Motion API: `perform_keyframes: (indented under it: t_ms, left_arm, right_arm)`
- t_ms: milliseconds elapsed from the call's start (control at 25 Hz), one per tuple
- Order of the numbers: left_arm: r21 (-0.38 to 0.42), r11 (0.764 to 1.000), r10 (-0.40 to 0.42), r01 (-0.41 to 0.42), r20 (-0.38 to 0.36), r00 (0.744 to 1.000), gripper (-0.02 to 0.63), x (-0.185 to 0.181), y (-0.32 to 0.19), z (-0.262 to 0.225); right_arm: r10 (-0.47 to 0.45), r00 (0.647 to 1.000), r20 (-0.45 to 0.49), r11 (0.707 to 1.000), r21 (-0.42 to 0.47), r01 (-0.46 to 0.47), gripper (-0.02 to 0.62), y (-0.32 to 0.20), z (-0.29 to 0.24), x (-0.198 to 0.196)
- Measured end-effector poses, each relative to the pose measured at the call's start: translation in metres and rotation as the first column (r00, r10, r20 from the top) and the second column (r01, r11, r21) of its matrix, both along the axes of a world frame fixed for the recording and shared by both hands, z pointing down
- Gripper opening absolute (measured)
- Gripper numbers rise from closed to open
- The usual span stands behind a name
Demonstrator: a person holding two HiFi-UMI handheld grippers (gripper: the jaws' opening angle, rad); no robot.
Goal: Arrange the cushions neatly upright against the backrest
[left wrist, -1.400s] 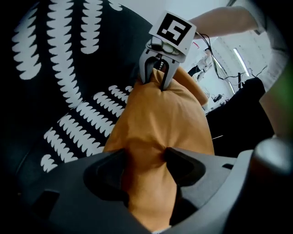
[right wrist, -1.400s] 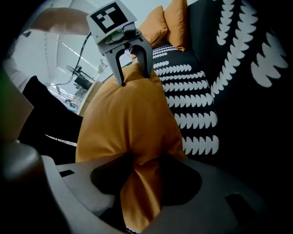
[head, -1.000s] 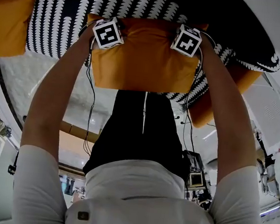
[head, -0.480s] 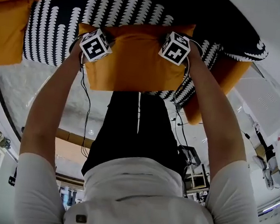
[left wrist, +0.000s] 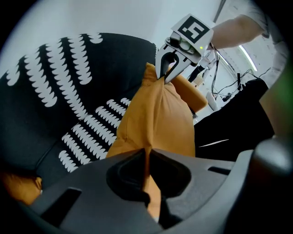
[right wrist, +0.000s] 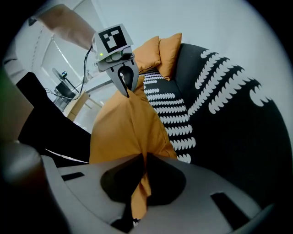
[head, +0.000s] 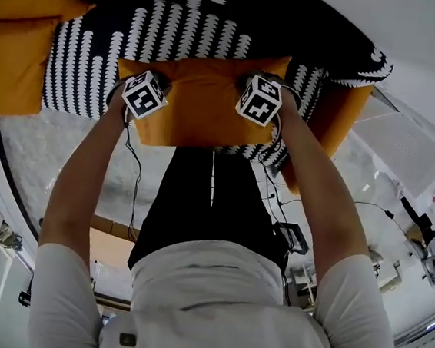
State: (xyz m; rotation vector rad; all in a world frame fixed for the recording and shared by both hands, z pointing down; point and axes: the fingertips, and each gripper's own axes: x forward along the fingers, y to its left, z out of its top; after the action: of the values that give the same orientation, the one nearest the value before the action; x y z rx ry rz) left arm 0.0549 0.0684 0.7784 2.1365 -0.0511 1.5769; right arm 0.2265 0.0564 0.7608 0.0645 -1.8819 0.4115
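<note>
Both tools have just clamped shut on the orange cushion (head: 202,102), the left tool (left wrist: 147,157) and right tool (right wrist: 143,164) pinching its top corners, so it now hangs lifted over the sofa (head: 193,35) seat, not yet against the backrest (right wrist: 238,105).

Bright, even light; heavy fisheye warp, dark vignetted corners.

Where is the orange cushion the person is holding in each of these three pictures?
Head view: orange cushion at upper centre.
Left gripper view: orange cushion at centre, rising from the jaws.
Right gripper view: orange cushion centre-left, rising from the jaws.
Shared landmark: black-and-white patterned sofa.
</note>
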Motion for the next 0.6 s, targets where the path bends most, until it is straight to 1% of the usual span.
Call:
perform_keyframes:
  t_ms: [200,360,600]
  left_arm:
    - [0.052,0.997,0.053,-0.053,-0.002,0.999,0.015,0.023,0.005,-0.034]
    - [0.100,0.989,0.108,-0.107,-0.008,0.994,0.015,0.055,-0.007,-0.057]
    - [0.149,0.976,0.163,-0.159,-0.018,0.986,0.015,0.103,-0.017,-0.091]
  right_arm:
    - [0.029,1.000,0.008,0.999,0.037,-0.029,0.032,0.026,-0.035,0.024]
    - [0.087,0.996,0.000,0.992,0.087,-0.087,0.031,0.029,-0.058,0.056]
    - [0.166,0.986,-0.005,0.976,0.143,-0.164,0.031,0.030,-0.093,0.102]
